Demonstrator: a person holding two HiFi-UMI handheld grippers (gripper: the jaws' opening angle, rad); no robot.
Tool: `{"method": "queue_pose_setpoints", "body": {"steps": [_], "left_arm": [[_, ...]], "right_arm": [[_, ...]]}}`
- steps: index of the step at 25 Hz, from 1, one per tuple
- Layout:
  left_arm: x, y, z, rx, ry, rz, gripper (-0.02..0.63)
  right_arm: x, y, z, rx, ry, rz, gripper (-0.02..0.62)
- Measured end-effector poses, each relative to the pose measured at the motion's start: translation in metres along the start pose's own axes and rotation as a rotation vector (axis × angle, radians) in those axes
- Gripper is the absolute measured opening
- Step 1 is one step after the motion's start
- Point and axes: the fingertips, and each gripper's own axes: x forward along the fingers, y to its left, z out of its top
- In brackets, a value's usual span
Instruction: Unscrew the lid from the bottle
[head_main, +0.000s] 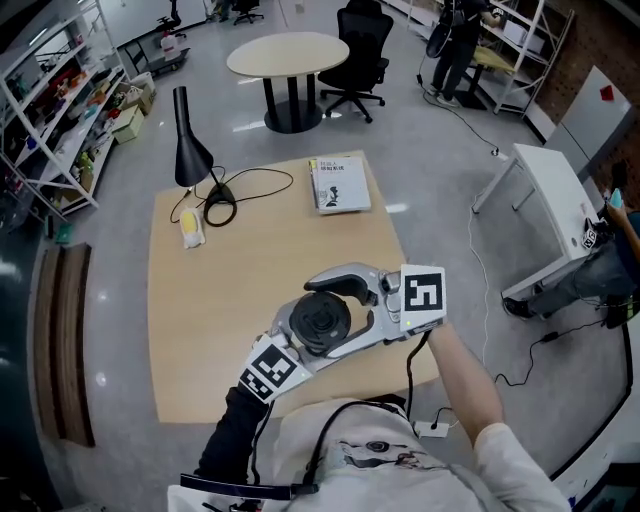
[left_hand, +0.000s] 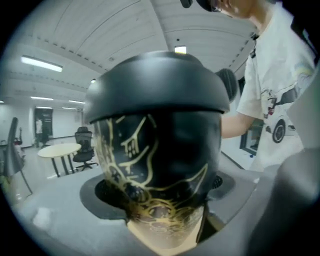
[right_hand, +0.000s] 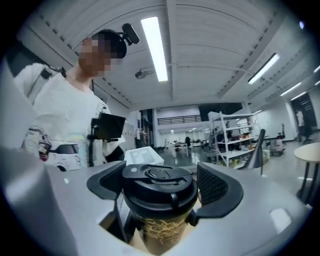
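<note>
Bottle (left_hand: 160, 160) hangs above the desk (head_main: 200, 300), clamped by its body between the pads of the left tool (left_hand: 160, 195). Lid (right_hand: 159, 175) is still seated, so all the unscrewing remains. Right tool (right_hand: 161, 187) stands fairly wide, pads closed against the lid's rim.

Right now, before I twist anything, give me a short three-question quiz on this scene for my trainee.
1. True or false: the left gripper clamps the bottle by its body.
2. What sits between the right gripper's jaws? A the lid; B a mug; C nothing.
3. Name the flat thing lying on the table to the right of the lamp in the head view.
Key: 1 true. 2 A. 3 the book.
</note>
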Motion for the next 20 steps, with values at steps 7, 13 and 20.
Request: {"method": "queue_pose_setpoints", "body": {"steps": [7,13,20], "left_arm": [[-0.006,-0.045,0.018,0.029,-0.044,-0.261,0.423],[-0.011,-0.049,0.01,0.02,-0.029,-0.248,0.423],[-0.032,0.019,-0.017,-0.213,-0.071,0.188,0.423]], "right_arm": [[-0.004,0.031,0.02,0.068,-0.054,0.266,0.446],[-0.008,0.025,0.042,0.093,-0.202,0.19,0.445],[-0.058,-0.031,0.031,0.018,-0.159,-0.503,0.443]]}}
